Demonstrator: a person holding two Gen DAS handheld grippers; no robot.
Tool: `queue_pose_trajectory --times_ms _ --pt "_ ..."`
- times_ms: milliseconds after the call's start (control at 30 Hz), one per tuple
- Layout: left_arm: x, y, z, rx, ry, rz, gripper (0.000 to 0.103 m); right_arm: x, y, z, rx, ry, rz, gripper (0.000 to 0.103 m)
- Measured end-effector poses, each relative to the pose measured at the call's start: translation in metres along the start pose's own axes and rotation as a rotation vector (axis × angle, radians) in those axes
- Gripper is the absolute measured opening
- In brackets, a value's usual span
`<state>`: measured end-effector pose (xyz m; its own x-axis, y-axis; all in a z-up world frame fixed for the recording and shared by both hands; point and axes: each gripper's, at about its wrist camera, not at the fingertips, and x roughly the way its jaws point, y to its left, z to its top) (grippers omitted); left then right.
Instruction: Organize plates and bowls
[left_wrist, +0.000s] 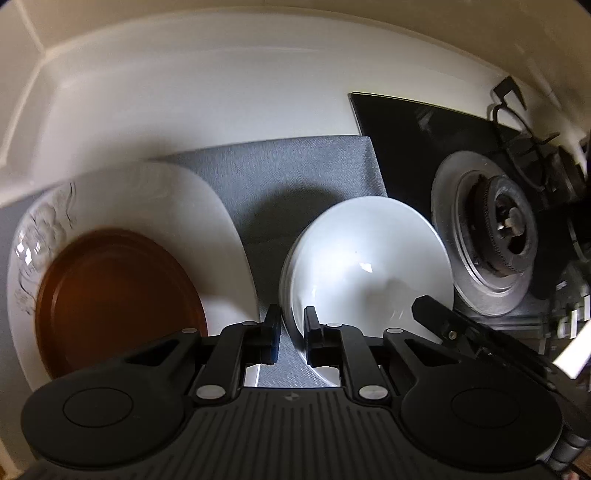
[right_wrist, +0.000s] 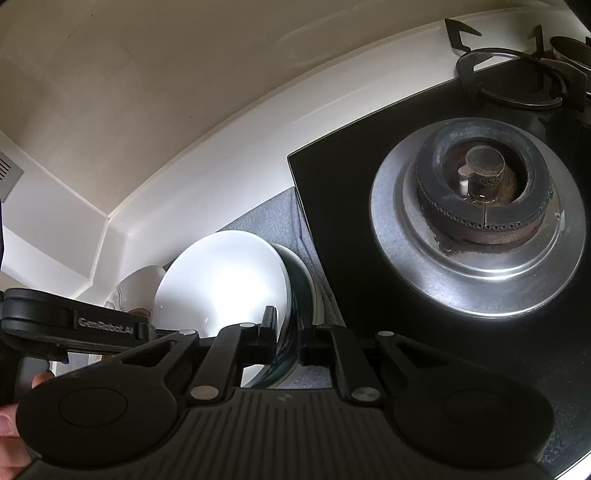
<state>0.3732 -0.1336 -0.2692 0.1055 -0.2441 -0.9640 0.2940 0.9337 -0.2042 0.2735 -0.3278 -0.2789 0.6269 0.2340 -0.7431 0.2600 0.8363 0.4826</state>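
A white bowl (left_wrist: 369, 266) sits on a grey mat (left_wrist: 288, 177). My left gripper (left_wrist: 291, 332) is shut on its left rim. My right gripper (right_wrist: 288, 332) is shut on the opposite rim of the same white bowl (right_wrist: 221, 280), which rests in a dark green bowl (right_wrist: 301, 291). The right gripper's finger (left_wrist: 443, 325) shows at the bowl's right edge in the left wrist view. To the left, a brown plate (left_wrist: 118, 299) lies on a large white patterned plate (left_wrist: 155, 199).
A black gas hob (right_wrist: 369, 302) with a steel-ringed burner (right_wrist: 476, 218) lies right of the mat. A pan support (right_wrist: 517, 81) stands at the back. A white counter and wall (left_wrist: 184, 103) run behind the dishes.
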Motion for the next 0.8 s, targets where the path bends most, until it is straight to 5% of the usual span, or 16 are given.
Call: queue_pose_trajectory --times_ms 133,367,800 --pt "-0.002 0.020 -0.002 -0.127 0.028 -0.071 0.014 -0.001 0.006 -0.001 -0.047 0.018 -0.011 0.011" --pt "-0.012 0.033 0.000 -0.185 -0.005 -0.117 0.014 0.002 0.019 0.007 -0.163 0.040 -0.057 0.011" --pt "-0.011 0.031 0.002 -0.172 -0.008 -0.107 0.014 -0.003 0.011 0.017 -0.087 0.070 -0.060 0.017"
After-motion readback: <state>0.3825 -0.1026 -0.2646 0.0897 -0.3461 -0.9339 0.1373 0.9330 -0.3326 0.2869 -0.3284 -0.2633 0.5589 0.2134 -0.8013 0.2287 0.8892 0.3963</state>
